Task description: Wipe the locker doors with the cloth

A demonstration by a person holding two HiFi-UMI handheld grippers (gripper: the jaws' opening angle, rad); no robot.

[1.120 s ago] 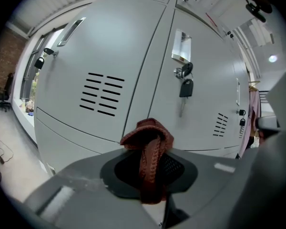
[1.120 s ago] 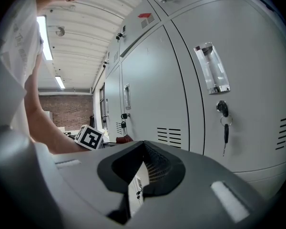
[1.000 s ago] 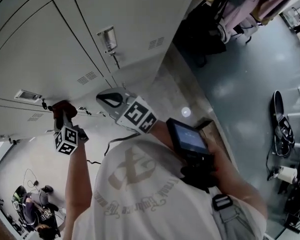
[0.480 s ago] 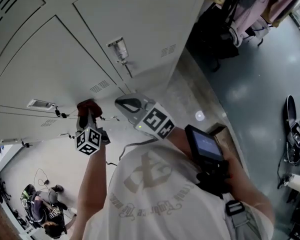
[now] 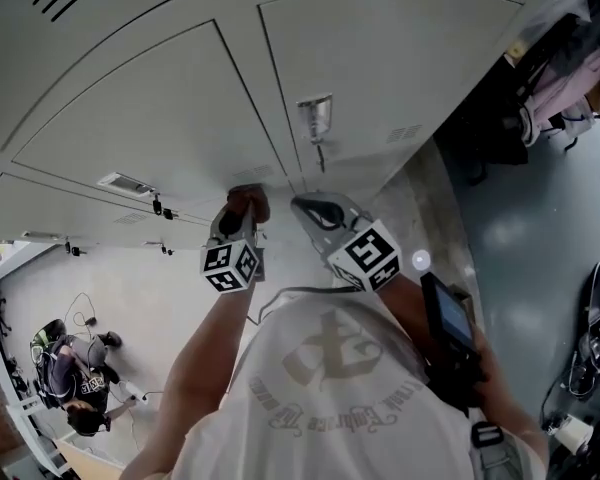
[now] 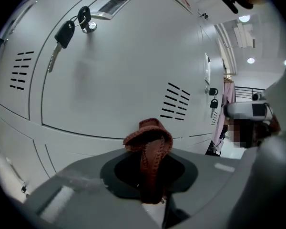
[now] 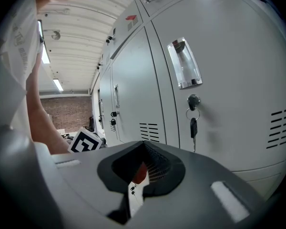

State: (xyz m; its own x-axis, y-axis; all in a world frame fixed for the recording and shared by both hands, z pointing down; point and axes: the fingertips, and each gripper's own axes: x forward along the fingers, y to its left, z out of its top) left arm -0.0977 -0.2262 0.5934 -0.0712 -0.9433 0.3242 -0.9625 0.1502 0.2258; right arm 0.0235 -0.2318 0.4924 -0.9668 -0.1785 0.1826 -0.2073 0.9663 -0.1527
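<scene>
**Cloth** (image 6: 150,149): reddish-brown, knitted, with a ribbed edge. It is pinched as a narrow strip in the left tongs (image 6: 150,173), which are closed on it. Its long axis runs along the jaws and points out toward the locker door (image 6: 124,70). The free end bulges into a folded loop past the tips. The head view shows the cloth (image 5: 248,203) at the lower part of a door (image 5: 180,108); whether it touches the door cannot be told.

**Right tongs** (image 7: 143,147): grey moulded plastic, tips together, nothing gripped. They are aimed at a neighbouring door (image 7: 229,80). In the head view they (image 5: 315,211) sit just beside the left tongs (image 5: 242,218).

**Doors**: pale grey sheet metal, smooth, with rounded panel seams.
- Left gripper view only: black vent slots (image 6: 176,101) and a black-headed key (image 6: 62,35) hanging from a lock.
- Right gripper view only: a clear recessed handle (image 7: 183,63), a key (image 7: 193,125) on a ring, and the left marker cube (image 7: 86,141).
</scene>
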